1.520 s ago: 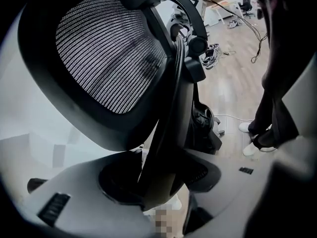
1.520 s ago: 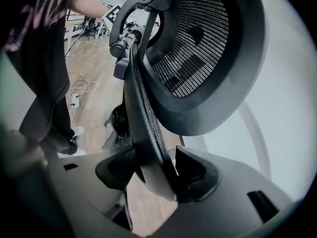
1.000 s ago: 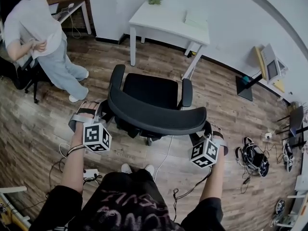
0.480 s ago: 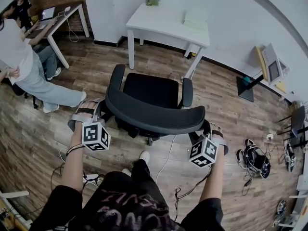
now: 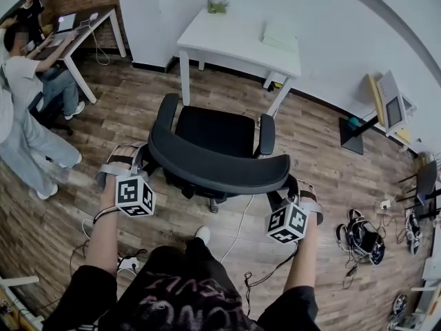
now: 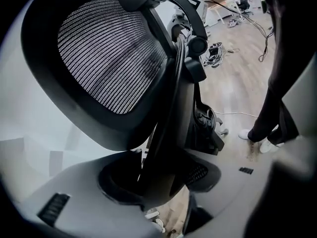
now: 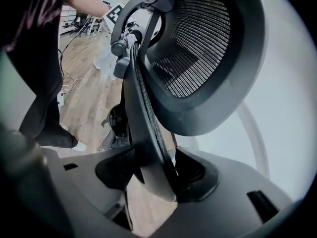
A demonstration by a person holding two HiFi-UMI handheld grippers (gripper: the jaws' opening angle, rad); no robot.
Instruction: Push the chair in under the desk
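Note:
A black office chair [image 5: 213,131] stands on the wood floor, its seat facing the white desk [image 5: 234,32] at the back. Its front edge is close to the desk's legs. My left gripper [image 5: 140,160] is closed on the left end of the curved mesh backrest [image 5: 207,165]. My right gripper [image 5: 293,187] clamps the right end. In the left gripper view the backrest's rim [image 6: 166,133] runs between the jaws of the left gripper [image 6: 159,178]. In the right gripper view the rim [image 7: 143,118] sits pinched in the right gripper [image 7: 154,176].
A small plant [image 5: 217,5] and a flat box [image 5: 280,36] lie on the desk. People are at a second desk [image 5: 69,29] at the far left. A white cable [image 5: 238,219] trails under the chair. Bags and cables [image 5: 362,236] lie on the floor at the right.
The chair has rolled a little toward the desk with both grippers still on its backrest. My feet have stepped forward. The standing person at the left has walked off toward the left edge.

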